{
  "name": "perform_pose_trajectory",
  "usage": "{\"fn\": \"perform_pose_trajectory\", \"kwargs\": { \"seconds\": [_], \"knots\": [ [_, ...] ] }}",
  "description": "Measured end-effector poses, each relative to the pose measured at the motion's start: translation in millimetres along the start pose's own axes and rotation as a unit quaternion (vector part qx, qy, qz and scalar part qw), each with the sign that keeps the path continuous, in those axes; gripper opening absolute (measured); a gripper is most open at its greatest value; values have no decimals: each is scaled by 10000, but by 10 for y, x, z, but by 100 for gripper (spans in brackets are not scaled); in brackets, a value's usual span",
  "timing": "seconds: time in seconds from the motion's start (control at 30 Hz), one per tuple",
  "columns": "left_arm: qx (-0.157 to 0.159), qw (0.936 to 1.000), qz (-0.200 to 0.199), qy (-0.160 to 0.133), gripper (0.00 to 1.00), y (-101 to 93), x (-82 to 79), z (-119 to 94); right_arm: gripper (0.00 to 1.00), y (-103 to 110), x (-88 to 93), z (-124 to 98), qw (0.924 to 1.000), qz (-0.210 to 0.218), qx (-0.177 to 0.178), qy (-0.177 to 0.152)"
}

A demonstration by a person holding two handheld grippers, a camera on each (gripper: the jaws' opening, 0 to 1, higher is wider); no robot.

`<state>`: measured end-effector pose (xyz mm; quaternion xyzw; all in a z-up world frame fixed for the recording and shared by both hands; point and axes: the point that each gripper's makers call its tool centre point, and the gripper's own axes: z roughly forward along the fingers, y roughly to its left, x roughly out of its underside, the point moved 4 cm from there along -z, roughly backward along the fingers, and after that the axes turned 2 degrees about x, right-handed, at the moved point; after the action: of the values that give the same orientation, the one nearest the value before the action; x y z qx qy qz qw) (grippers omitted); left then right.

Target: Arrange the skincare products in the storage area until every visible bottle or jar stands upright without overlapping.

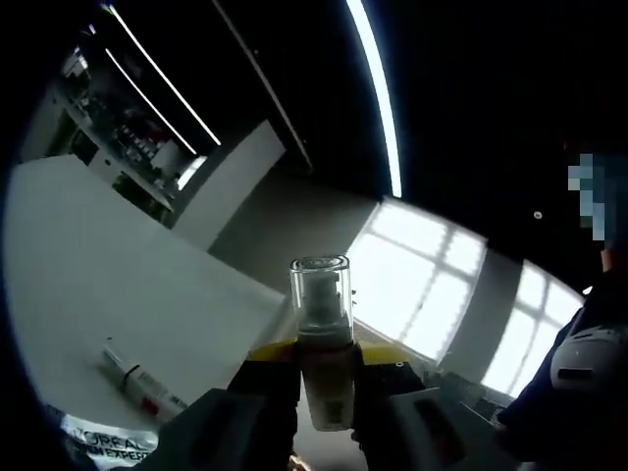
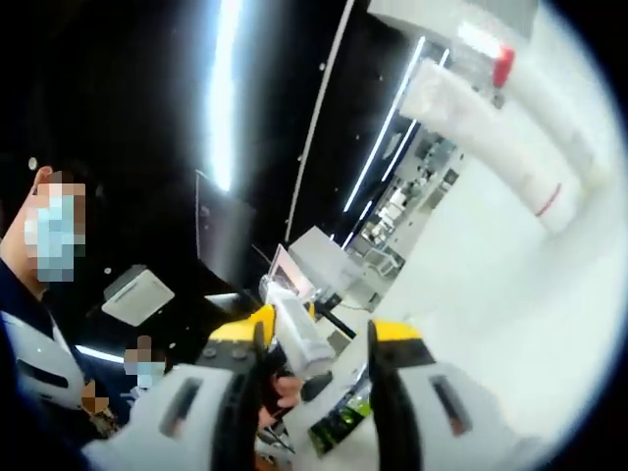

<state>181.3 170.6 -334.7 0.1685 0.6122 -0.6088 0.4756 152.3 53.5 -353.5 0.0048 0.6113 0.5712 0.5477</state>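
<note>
Closed tight on a slim pale pump bottle with a clear plastic cap (image 1: 323, 343): left gripper (image 1: 324, 392), black jaws pressed to the bottle's two sides, cap pointing away from the camera, held up above the white tabletop (image 1: 118, 285). Farther left on that tabletop, lying flat, a white tube with a red band (image 1: 137, 378) beside a printed L'Oréal sachet (image 1: 106, 440). Right gripper (image 2: 314, 378) held well apart, a white tube-shaped container (image 2: 299, 339) between the jaws, touching the left one; grip cannot be told. Large white-and-red tubes (image 2: 510, 137) on the white surface beyond.
</note>
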Motion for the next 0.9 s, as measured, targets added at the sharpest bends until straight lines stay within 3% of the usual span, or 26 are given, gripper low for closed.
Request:
{"fn": "perform_pose_trajectory", "kwargs": {
  "seconds": [0.13, 0.37, 0.9],
  "knots": [
    [-104, 9998, 152, 97, 20, 7, 3, 9, 49, 56, -59, 13, 9996, -267, 89, 49],
    [-263, 9984, 410, 281, 20, 8, 29, 16, 51, 162, -127, 62, 9951, -940, 212, 241],
    [-666, 9889, 1121, 706, 20, 18, 69, 28, 55, 339, -229, 167, 9733, -2143, 598, 560]
  ]
}}
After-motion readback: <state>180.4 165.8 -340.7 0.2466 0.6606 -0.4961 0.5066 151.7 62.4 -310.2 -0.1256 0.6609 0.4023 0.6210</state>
